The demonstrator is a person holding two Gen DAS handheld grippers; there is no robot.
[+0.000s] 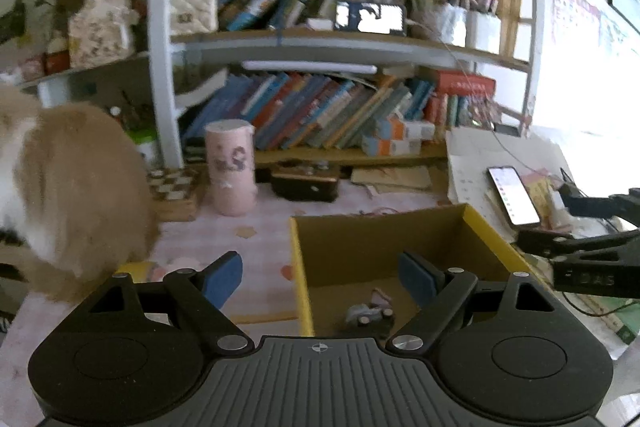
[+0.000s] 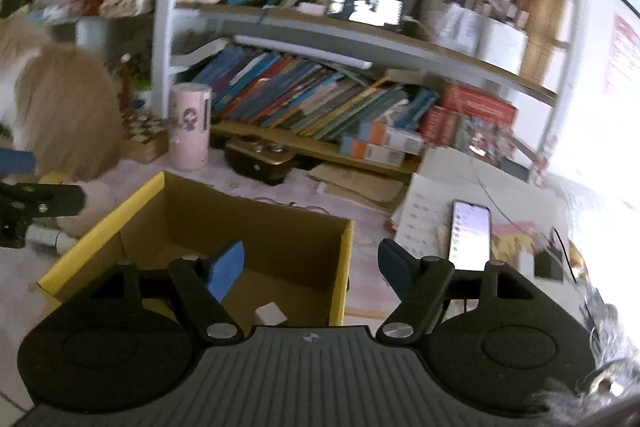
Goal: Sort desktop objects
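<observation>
From the left wrist view, the left gripper (image 1: pixel 320 277) hangs above the near left wall of the cardboard box (image 1: pixel 298 267), its jaws spread wide with nothing between them. The box stands on the counter (image 1: pixel 256 247), which wears a pink patterned cloth. A small grey toy (image 1: pixel 370 315) lies on the box floor near its front. Behind the box a pink cylinder (image 1: pixel 232 169) stands upright toward the back edge, with a chessboard box (image 1: pixel 174 193) just beside it. A lit phone (image 1: pixel 513 195) rests on papers at the right, and the right gripper (image 1: pixel 576 227) shows there.

From the right wrist view, the right gripper (image 2: pixel 310 267) hovers over the box's (image 2: pixel 342 267) right wall, jaws parted and empty. A small white object (image 2: pixel 271 313) lies inside the box. The phone (image 2: pixel 470 235) lies right of the box, and a furry tan animal (image 2: pixel 68 115) sits at the left edge.
</observation>
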